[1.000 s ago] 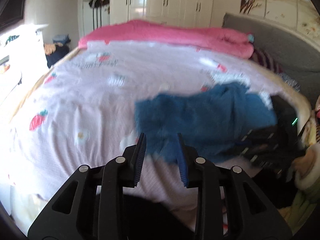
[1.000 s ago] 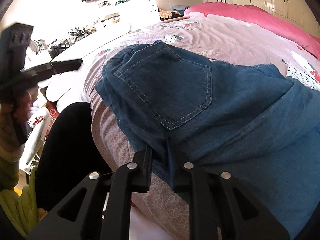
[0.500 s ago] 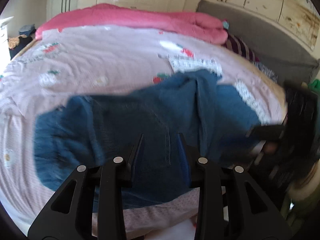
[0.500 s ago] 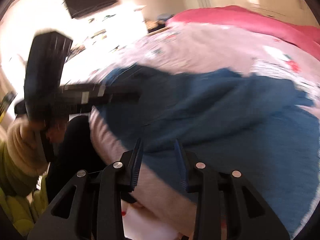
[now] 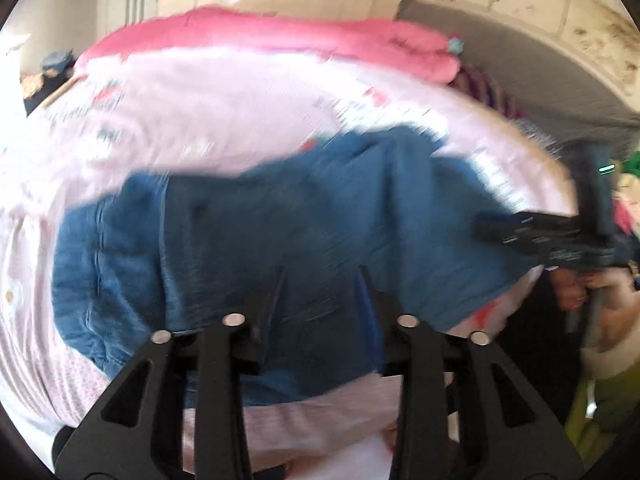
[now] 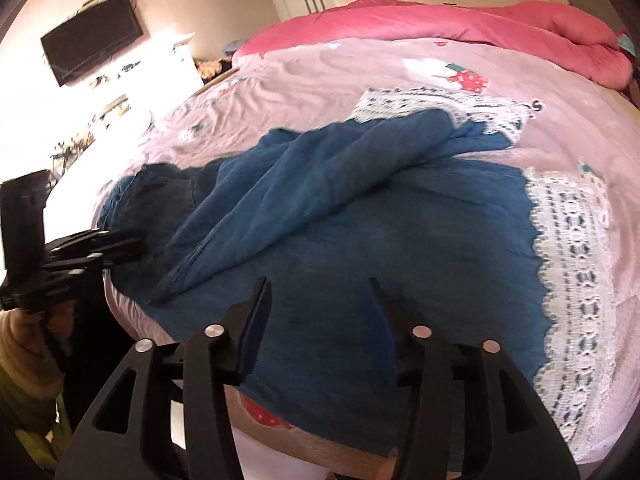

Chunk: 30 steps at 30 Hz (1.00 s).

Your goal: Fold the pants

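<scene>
Both grippers tilt down at the pants [image 6: 360,240], which lie spread on the sheet [image 6: 300,92] near the bed's front edge. The right gripper [image 6: 318,296] hovers over the cloth, fingers spread, nothing pinched; its jaws have just been opening. A second ago they were nipping the denim's near edge. The left gripper [image 5: 322,284], also just opening, stands apart over the waist end, gripping nothing. Beyond the pants, bare sheet runs to the pink quilt [image 6: 460,24].
</scene>
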### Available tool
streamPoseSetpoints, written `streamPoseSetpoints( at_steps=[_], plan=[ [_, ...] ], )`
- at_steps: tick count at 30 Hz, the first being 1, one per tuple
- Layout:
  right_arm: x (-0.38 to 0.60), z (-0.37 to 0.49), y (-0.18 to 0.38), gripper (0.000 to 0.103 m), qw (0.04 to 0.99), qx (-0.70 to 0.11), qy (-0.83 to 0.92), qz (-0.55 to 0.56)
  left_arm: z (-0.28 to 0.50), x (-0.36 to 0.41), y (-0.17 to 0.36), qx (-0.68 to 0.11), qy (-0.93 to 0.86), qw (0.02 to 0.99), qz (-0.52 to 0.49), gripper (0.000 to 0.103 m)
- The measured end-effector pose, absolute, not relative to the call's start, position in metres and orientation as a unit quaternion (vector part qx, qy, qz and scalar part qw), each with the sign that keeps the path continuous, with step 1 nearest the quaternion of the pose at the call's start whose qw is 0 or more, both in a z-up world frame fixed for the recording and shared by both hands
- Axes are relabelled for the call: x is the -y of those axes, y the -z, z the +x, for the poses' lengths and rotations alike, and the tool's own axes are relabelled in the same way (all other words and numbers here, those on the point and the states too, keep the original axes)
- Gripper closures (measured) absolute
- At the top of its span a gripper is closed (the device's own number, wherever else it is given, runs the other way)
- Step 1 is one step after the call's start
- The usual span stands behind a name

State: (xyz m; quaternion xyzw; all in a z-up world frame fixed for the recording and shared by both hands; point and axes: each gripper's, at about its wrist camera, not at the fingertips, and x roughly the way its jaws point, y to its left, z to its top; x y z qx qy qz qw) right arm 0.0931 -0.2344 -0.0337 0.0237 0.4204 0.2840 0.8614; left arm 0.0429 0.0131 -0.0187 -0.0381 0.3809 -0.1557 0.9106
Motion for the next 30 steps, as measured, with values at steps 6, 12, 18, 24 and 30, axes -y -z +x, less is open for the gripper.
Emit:
streamPoseSetpoints(
  at_steps=[6, 12, 18, 24, 30],
  plan=[
    [0.25, 0.108, 0.023, 0.039, 0.868, -0.415, -0.266, 0.057, 0.062, 0.031, 0.003, -0.367, 0.24, 0.898, -0.035, 0.055],
    [0.254, 0.133, 0.001, 0.026, 0.88, -0.398, -0.255, 0.036, 0.1, 0.052, 0.03, -0.418, 0.259, 0.869, -0.052, 0.064],
    [0.229, 0.178, -0.013, 0.02, 0.88, -0.402, -0.252, -0.022, 0.122, 0.052, 0.045, -0.431, 0.239, 0.867, -0.075, 0.093],
    [0.176, 0.248, -0.018, 0.02, 0.869, -0.422, -0.245, -0.087, 0.126, 0.043, 0.061, -0.432, 0.254, 0.856, -0.126, 0.101],
    [0.123, 0.313, 0.004, 0.021, 0.834, -0.475, -0.238, -0.15, 0.122, 0.046, 0.062, -0.421, 0.267, 0.858, -0.122, 0.101]
  ],
)
